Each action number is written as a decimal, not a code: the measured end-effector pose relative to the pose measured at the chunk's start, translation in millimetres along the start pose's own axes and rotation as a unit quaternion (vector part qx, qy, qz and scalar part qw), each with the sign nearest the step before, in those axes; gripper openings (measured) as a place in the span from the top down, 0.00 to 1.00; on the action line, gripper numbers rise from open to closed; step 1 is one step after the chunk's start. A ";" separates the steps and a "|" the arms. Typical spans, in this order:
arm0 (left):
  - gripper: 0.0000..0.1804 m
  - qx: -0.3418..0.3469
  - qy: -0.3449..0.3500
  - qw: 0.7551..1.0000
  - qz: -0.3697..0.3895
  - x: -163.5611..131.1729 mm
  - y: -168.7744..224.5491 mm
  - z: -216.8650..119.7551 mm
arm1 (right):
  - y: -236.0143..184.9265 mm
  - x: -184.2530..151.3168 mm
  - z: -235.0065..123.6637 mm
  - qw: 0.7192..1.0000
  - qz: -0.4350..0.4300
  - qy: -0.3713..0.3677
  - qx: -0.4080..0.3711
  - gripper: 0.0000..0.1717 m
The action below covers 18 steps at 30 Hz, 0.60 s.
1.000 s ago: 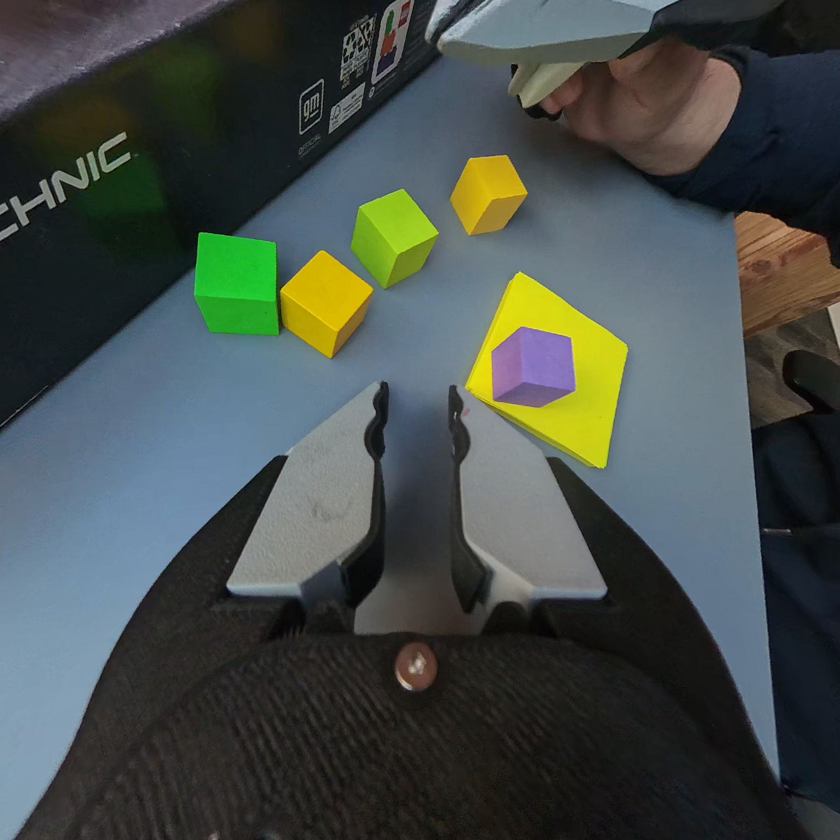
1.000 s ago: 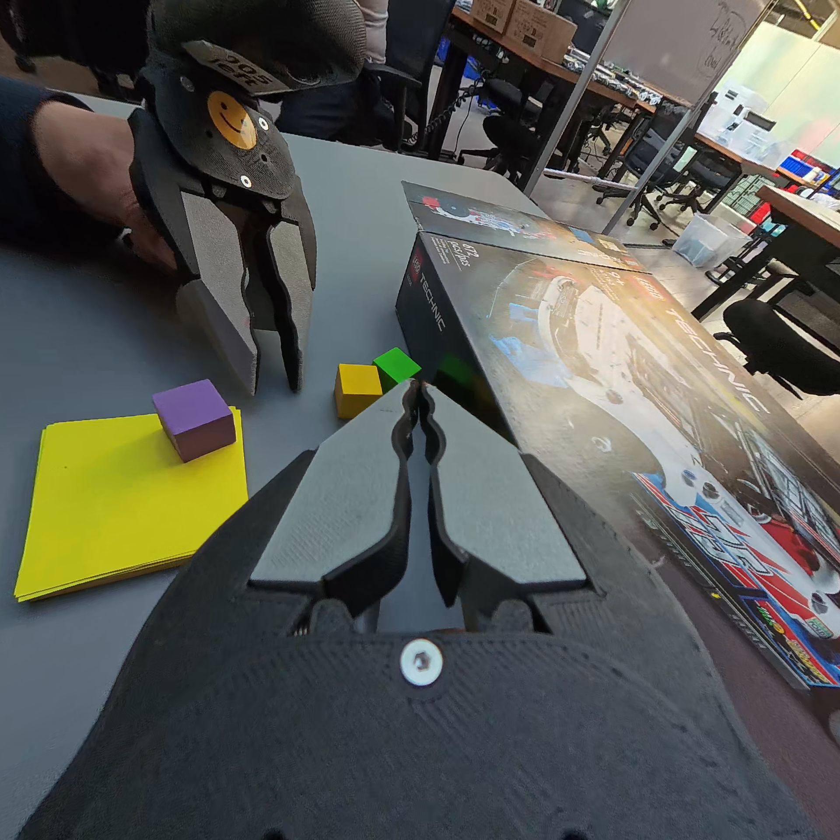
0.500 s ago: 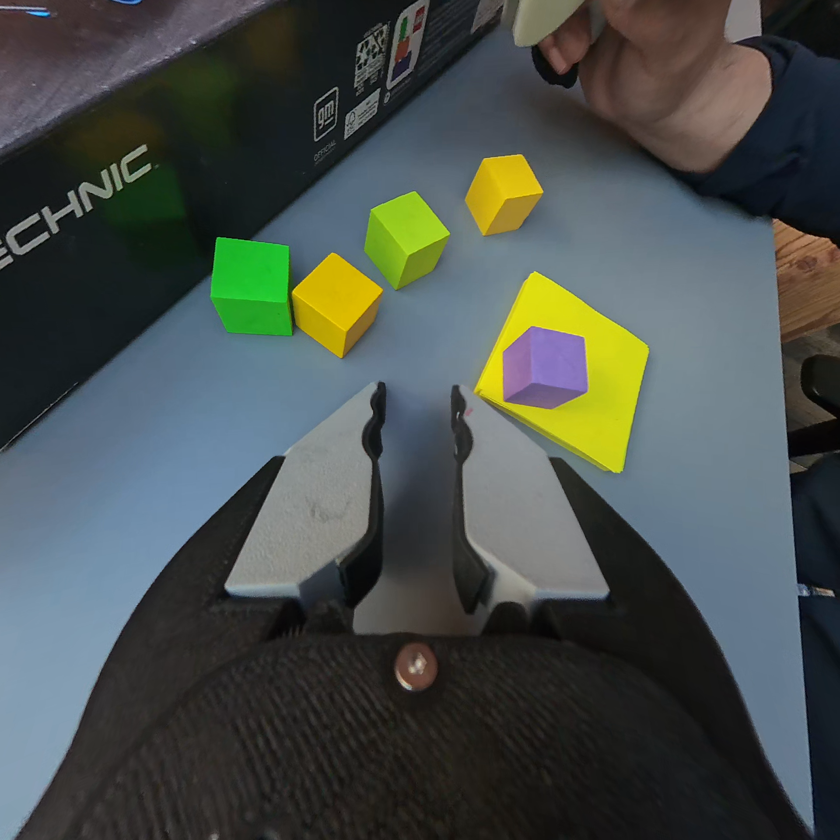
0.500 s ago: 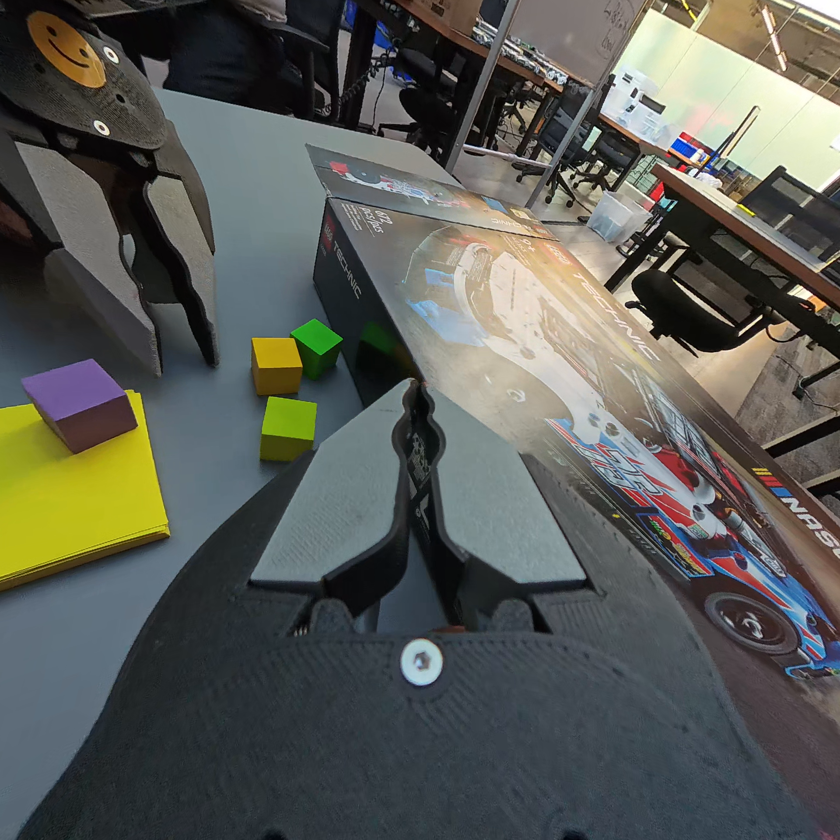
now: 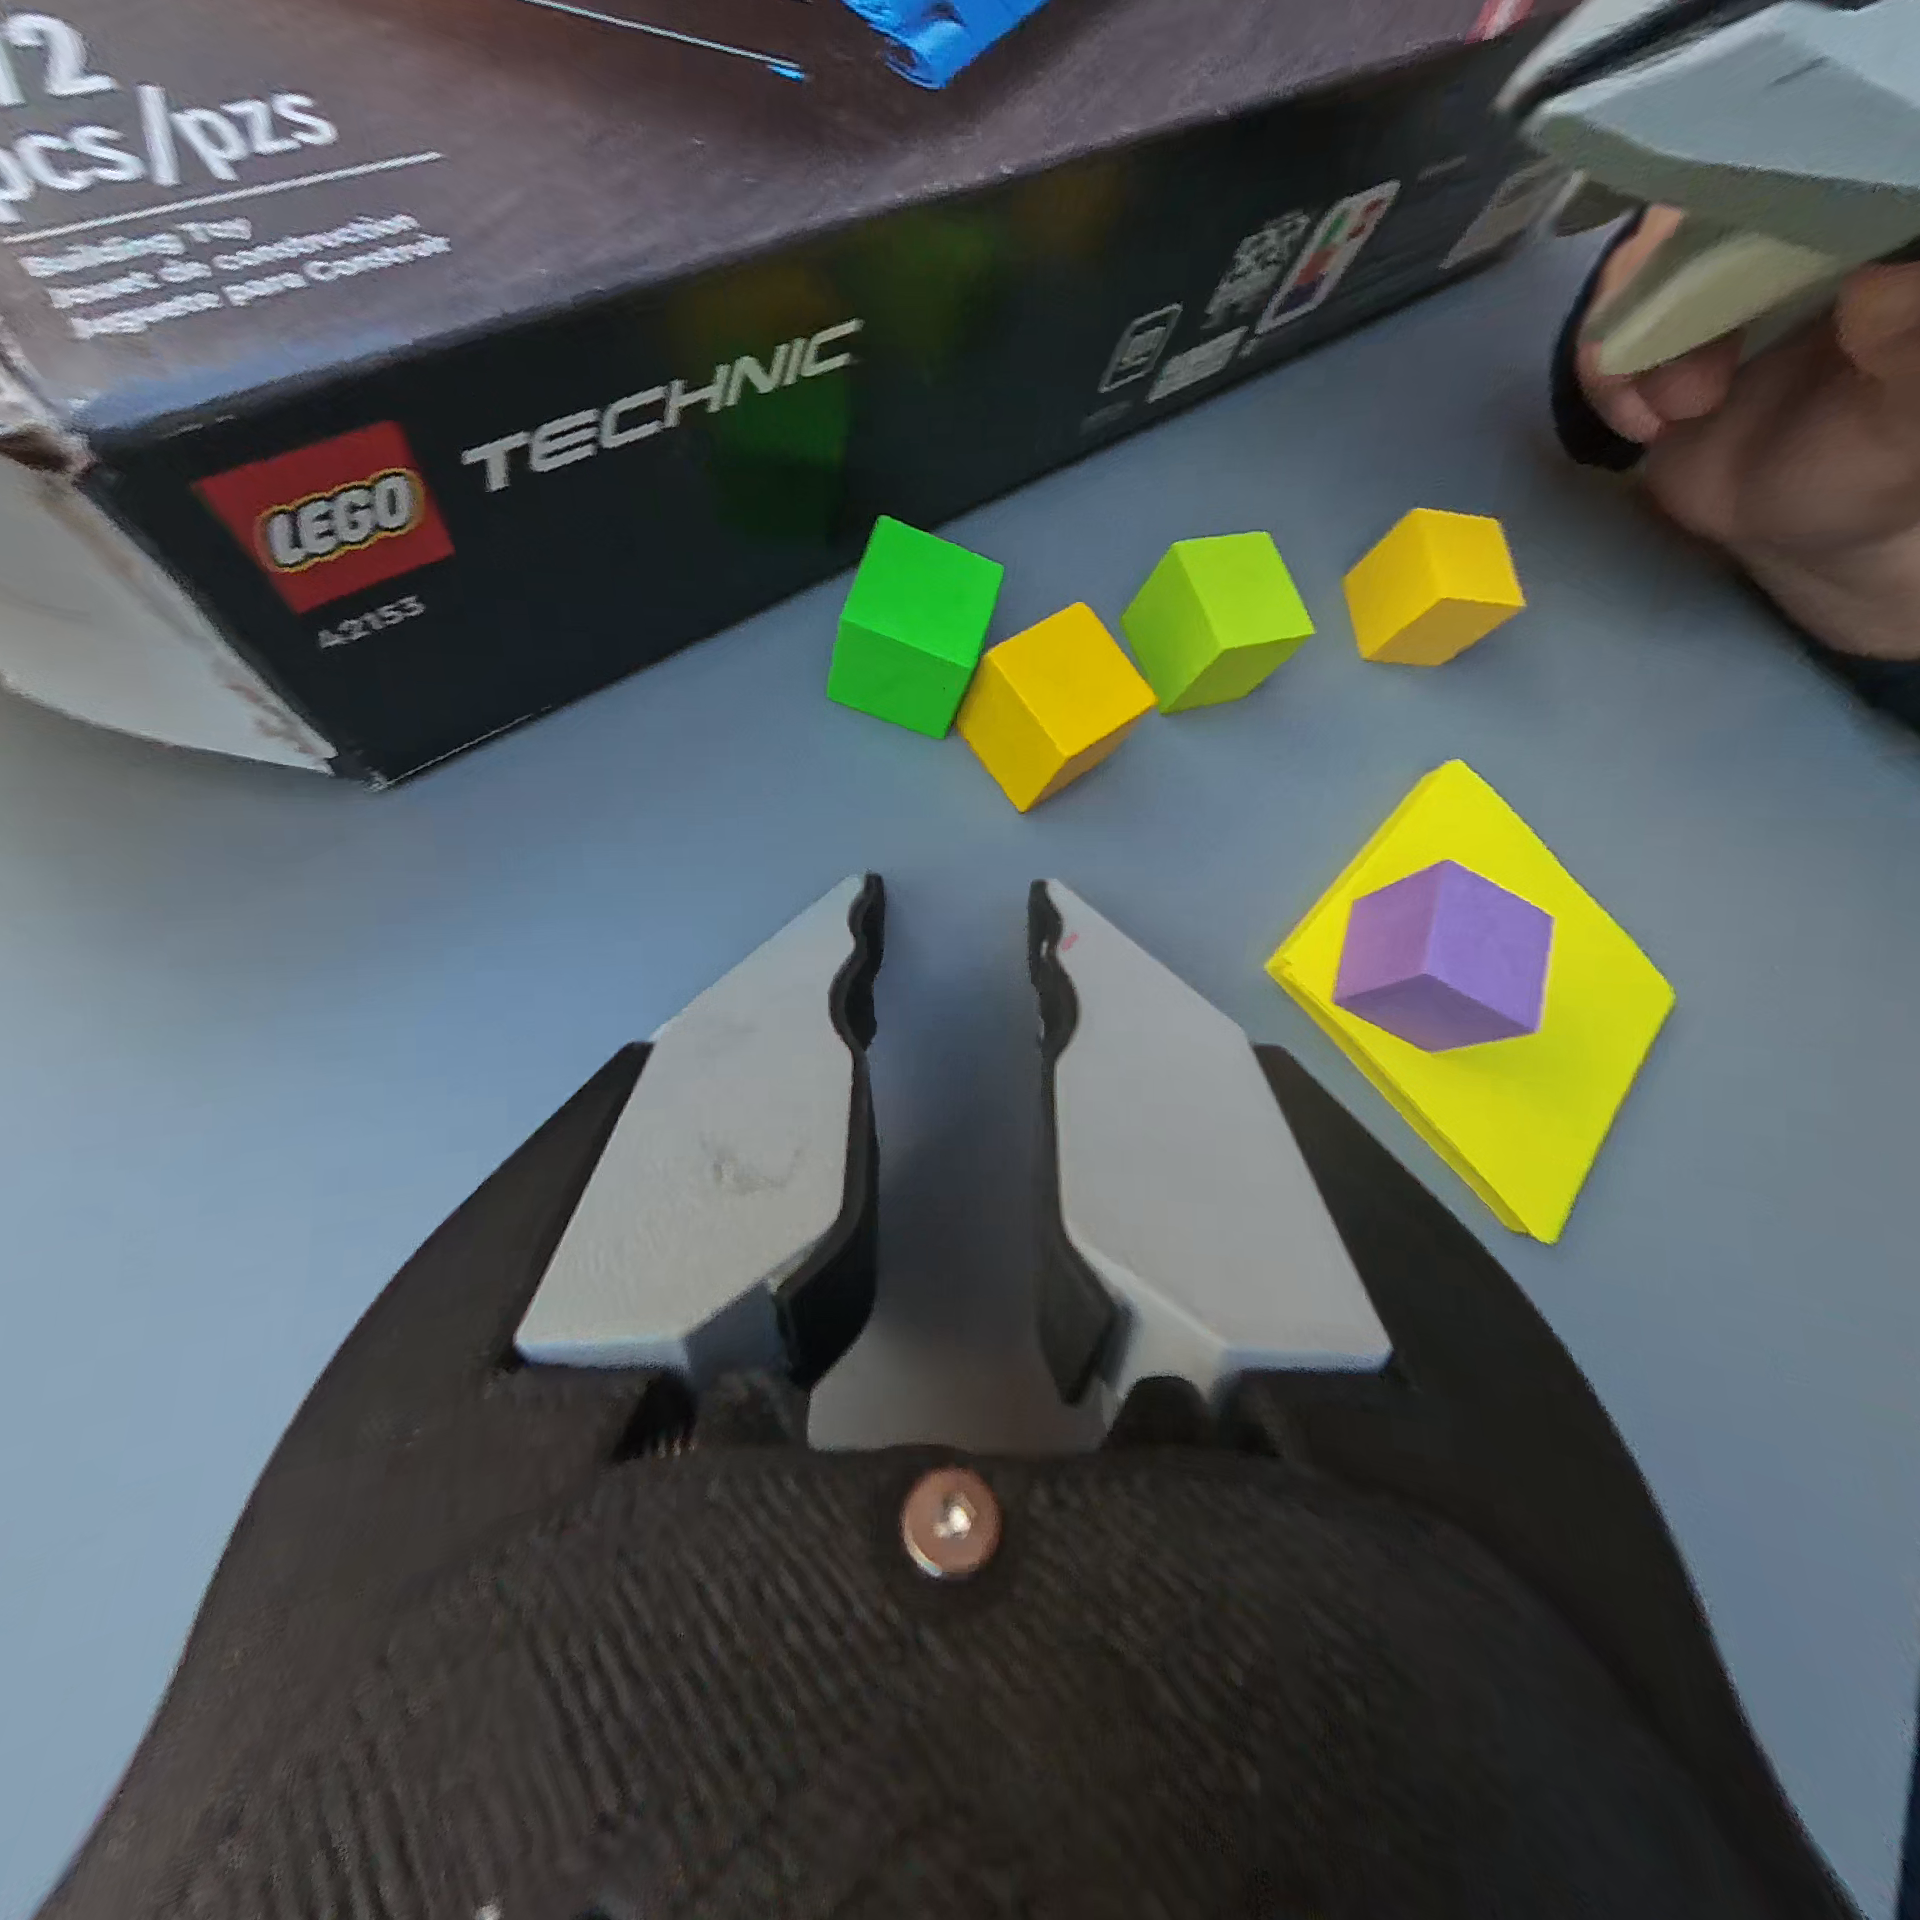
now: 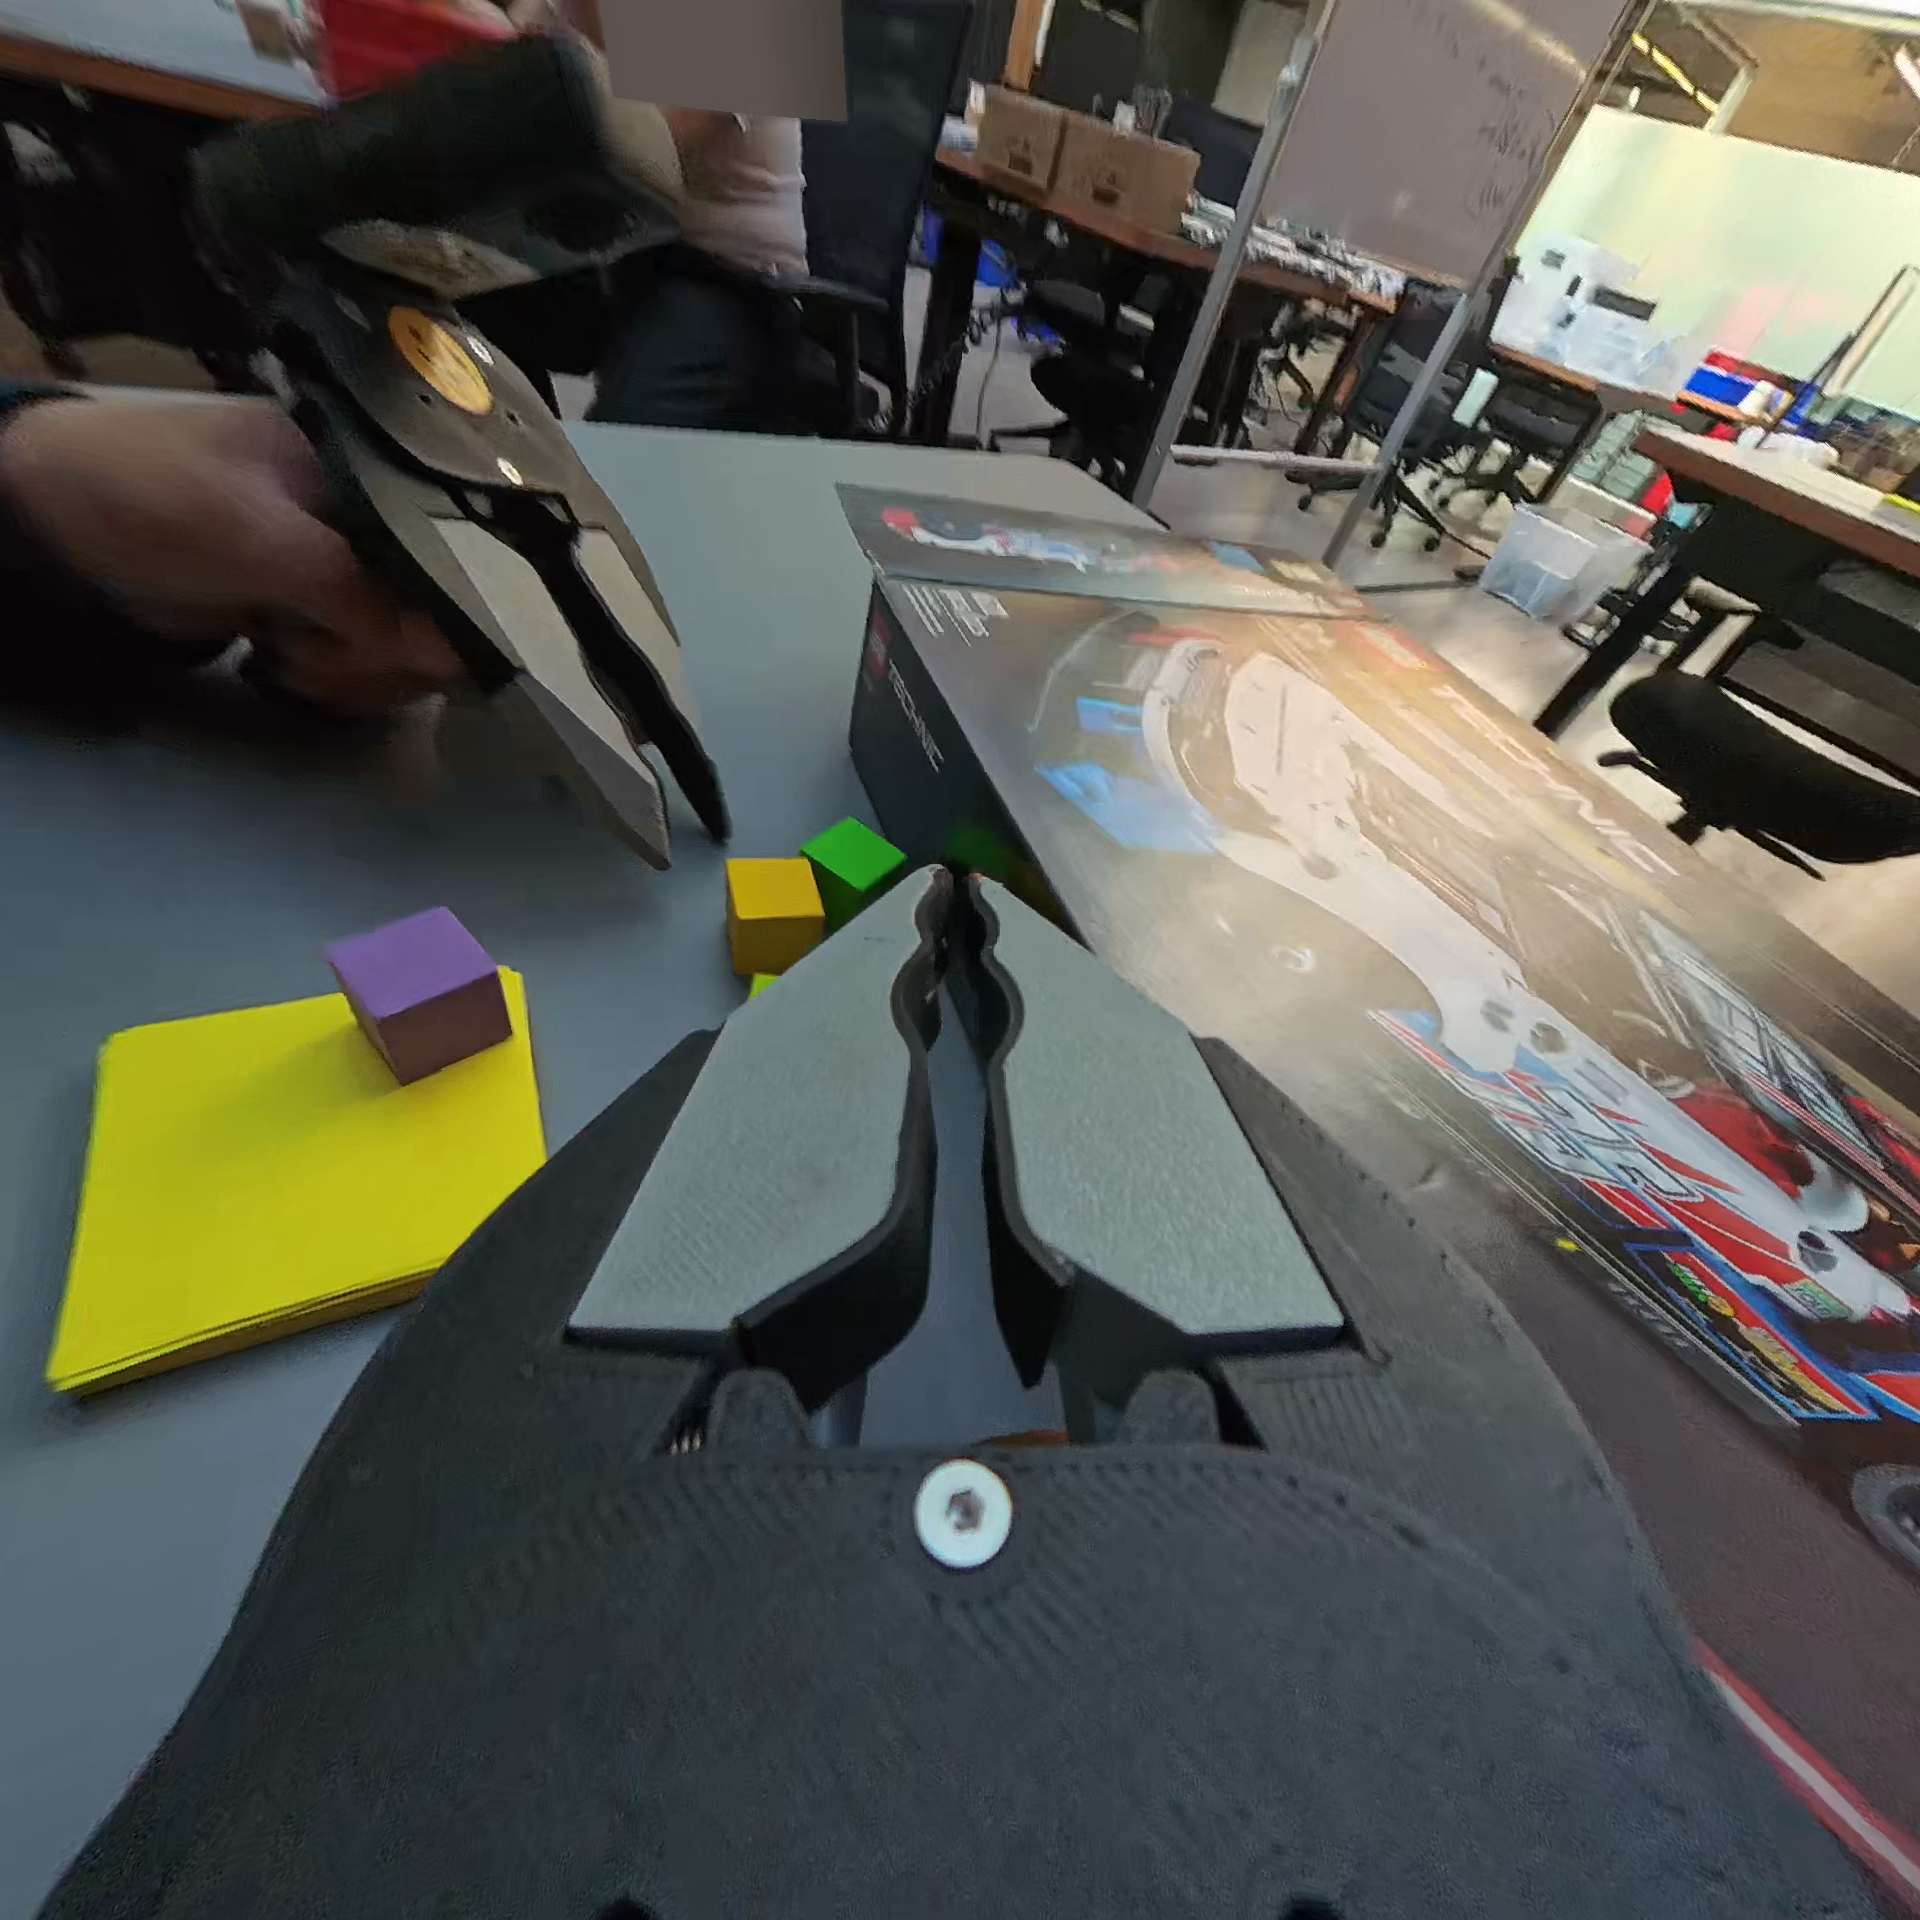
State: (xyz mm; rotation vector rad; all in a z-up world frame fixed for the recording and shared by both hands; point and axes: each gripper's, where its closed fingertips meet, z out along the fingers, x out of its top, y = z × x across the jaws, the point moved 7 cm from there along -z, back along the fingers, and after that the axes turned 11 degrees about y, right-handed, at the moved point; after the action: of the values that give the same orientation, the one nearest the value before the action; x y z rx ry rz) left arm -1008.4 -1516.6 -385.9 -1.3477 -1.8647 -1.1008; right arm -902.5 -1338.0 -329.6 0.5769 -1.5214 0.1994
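The light is bright and soft, with faint shadows under the blocks. The shiny box (image 6: 1351,831) has glare on top. The hand (image 6: 187,561) looks blurry. Straight lines bend near the edges.

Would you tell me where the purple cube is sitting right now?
In the left wrist view, the purple cube rests on the yellow paper stack, right of the open left gripper, nearer the camera than the yellow and green cubes.
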 end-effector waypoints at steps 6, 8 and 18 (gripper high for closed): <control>0.76 0.058 0.004 0.997 0.054 1.6 -2.1 -1.1 | 8.7 4.5 -2.0 0.996 0.073 0.045 -0.016 1.00; 0.77 0.064 0.019 0.996 0.059 5.5 -0.5 1.0 | 12.3 5.0 0.5 0.994 0.090 0.059 -0.023 1.00; 0.73 0.115 0.021 0.991 0.070 3.7 -12.0 -6.0 | 12.6 -0.7 -3.5 0.993 0.103 0.055 -0.018 1.00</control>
State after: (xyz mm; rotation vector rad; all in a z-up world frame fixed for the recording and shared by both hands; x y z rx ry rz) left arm -1021.0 -1521.9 -383.3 -1.2902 -1.7769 -0.8106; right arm -905.4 -1325.4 -327.2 0.3743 -1.4737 0.3554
